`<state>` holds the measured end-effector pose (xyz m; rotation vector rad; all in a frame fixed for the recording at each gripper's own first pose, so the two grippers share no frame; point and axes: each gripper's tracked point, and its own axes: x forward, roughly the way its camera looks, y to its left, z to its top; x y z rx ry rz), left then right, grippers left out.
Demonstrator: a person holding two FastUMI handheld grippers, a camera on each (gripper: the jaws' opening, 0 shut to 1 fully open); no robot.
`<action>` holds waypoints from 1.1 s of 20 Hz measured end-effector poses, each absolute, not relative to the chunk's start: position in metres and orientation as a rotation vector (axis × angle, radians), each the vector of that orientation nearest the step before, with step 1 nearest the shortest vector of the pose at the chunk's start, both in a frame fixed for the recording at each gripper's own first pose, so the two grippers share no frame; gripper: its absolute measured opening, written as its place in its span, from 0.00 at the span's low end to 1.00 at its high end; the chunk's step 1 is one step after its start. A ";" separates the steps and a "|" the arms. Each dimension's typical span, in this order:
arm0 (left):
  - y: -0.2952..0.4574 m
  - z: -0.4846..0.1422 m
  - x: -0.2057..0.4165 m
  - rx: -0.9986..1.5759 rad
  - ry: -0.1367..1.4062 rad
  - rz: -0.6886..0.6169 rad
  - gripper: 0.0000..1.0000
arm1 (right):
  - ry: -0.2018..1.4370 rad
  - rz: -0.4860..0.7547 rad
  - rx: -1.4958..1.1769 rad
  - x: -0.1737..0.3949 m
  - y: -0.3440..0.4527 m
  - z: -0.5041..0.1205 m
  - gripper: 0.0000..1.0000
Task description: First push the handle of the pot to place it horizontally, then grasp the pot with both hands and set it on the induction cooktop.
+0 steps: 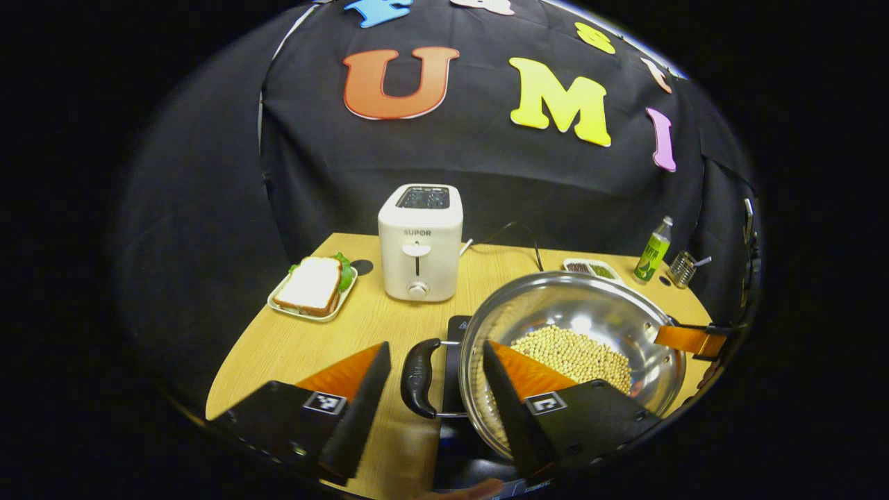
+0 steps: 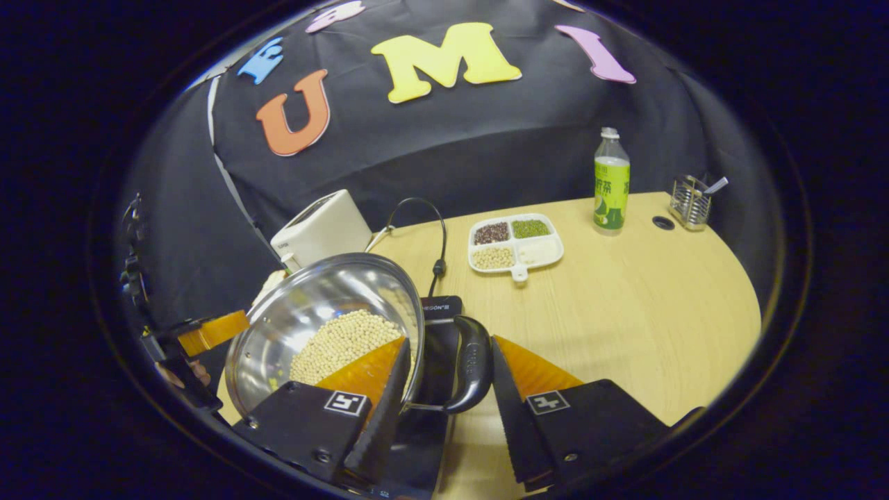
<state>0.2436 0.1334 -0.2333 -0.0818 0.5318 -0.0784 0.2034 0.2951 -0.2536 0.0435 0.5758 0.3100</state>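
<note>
A steel pot (image 1: 590,312) (image 2: 319,292) holding soybeans (image 1: 569,351) (image 2: 340,340) sits over a black induction cooktop (image 1: 455,332) (image 2: 437,347); I cannot tell whether it rests on it. In the left gripper view, my left gripper (image 1: 436,345) is open, its fingers on either side of a black pot handle (image 1: 419,378) without pressing it. My right gripper (image 2: 450,340) is open too, straddling the opposite black handle (image 2: 474,361), one finger reaching over the rim. Each view shows the other gripper at the pot's far side: the right gripper (image 1: 687,339) and the left gripper (image 2: 208,332).
A white toaster (image 1: 420,243) (image 2: 319,226) and a sandwich on a plate (image 1: 312,286) stand behind the pot. A divided dish of beans (image 2: 515,243), a green bottle (image 2: 611,182), a wire holder (image 2: 691,201) and a black power cable (image 2: 437,236) lie on the wooden table (image 2: 639,312).
</note>
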 end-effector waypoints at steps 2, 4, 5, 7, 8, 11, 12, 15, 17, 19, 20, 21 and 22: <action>0.128 -0.223 0.235 -0.090 0.483 -0.069 0.96 | 0.466 0.290 -0.012 0.203 0.282 -0.231 0.74; 0.133 -0.213 0.220 -0.064 0.440 -0.025 0.96 | 0.406 0.296 -0.038 0.188 0.276 -0.213 0.80; 0.137 -0.207 0.211 -0.048 0.418 0.004 0.96 | 0.397 0.314 -0.033 0.179 0.277 -0.207 0.84; 0.134 -0.192 0.195 -0.047 0.375 0.052 0.96 | 0.363 0.343 -0.038 0.160 0.272 -0.192 0.90; 0.130 -0.183 0.184 -0.058 0.349 0.060 0.96 | 0.331 0.351 -0.059 0.151 0.268 -0.184 0.89; 0.119 -0.157 0.148 -0.078 0.279 0.074 0.96 | 0.247 0.354 -0.108 0.119 0.255 -0.164 0.92; 0.116 -0.150 0.138 -0.086 0.267 0.078 0.96 | 0.230 0.357 -0.104 0.107 0.254 -0.157 0.92; 0.097 -0.131 0.101 -0.116 0.258 0.059 0.95 | 0.166 0.373 -0.103 0.064 0.242 -0.132 0.93; 0.083 -0.107 0.077 -0.131 0.219 0.042 0.96 | 0.118 0.366 -0.114 0.037 0.226 -0.115 0.98; 0.073 -0.077 0.054 -0.132 0.146 0.031 0.96 | 0.076 0.350 -0.113 0.012 0.211 -0.097 1.00; 0.067 -0.066 0.043 -0.133 0.119 0.024 0.95 | 0.067 0.346 -0.120 0.000 0.203 -0.090 1.00; 0.060 -0.055 0.031 -0.133 0.099 0.015 0.95 | 0.051 0.338 -0.125 -0.012 0.194 -0.081 1.00; 0.053 -0.046 0.019 -0.130 0.077 0.006 0.95 | 0.026 0.327 -0.130 -0.022 0.185 -0.069 1.00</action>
